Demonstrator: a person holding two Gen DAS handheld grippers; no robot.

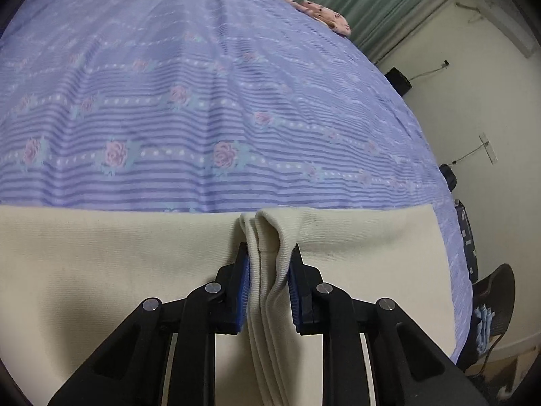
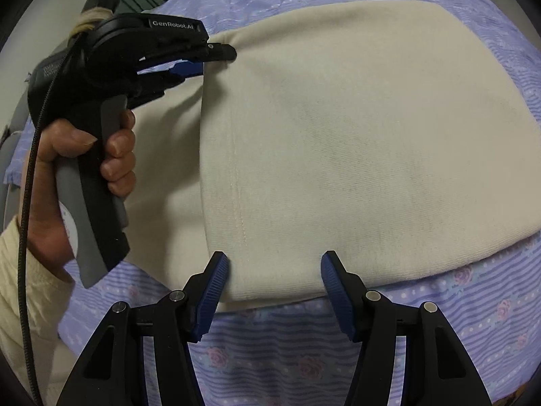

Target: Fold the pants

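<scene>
Left gripper [image 1: 269, 264] fingers pinch a bunched ridge of the cream knit pants [image 1: 101, 257]; right gripper [image 2: 274, 275] fingers stand apart over the hem, released. Housing reads "GenRobot.AI".

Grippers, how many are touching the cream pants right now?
2. The left gripper has pinched a bunched ridge of the cream pants at their far edge. The right gripper rests open, its fingertips on the near edge.

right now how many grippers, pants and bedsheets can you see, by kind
grippers: 2, left gripper pinching the cloth, right gripper open
cream pants: 1
purple floral bedsheet: 1
total: 4
</scene>
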